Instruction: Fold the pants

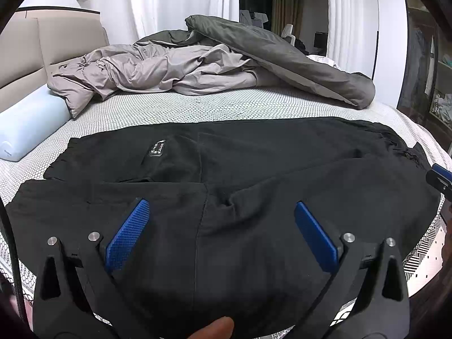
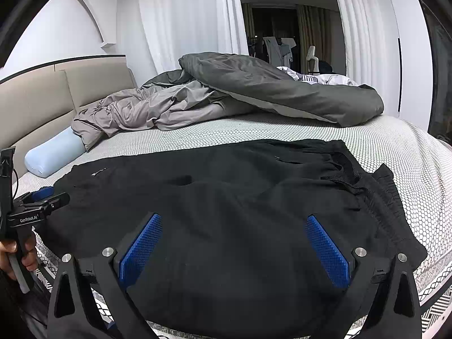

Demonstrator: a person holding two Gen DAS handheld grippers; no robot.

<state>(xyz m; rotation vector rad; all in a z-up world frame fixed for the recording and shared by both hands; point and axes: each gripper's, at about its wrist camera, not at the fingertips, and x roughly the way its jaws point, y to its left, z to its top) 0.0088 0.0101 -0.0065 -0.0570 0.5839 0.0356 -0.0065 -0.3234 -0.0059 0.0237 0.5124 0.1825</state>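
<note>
Both jaws stand wide and hold nothing. Our left gripper [image 1: 221, 212] hovers over the near half of the black pants [image 1: 226, 169], blue pads [image 1: 128, 234] splayed to 8 and 4 o'clock of its view. Our right gripper [image 2: 234, 226] does the same further toward the waistband [image 2: 364, 186], which we see at 2 o'clock in the right view. We see the pants lying across the near part of the bed [image 1: 197, 107], legs toward 9 o'clock, one leg laid over the other, a small label [image 1: 157, 149] showing at 10 o'clock of the left view. Beyond them, at 12 o'clock, a grey duvet [image 1: 197, 65] lies rumpled; a pale blue pillow [image 1: 25, 124] sits at 9 o'clock by the headboard [image 1: 56, 39]. A hand [image 2: 17, 254] grips the left tool's handle at 8 o'clock in the right view.
</note>
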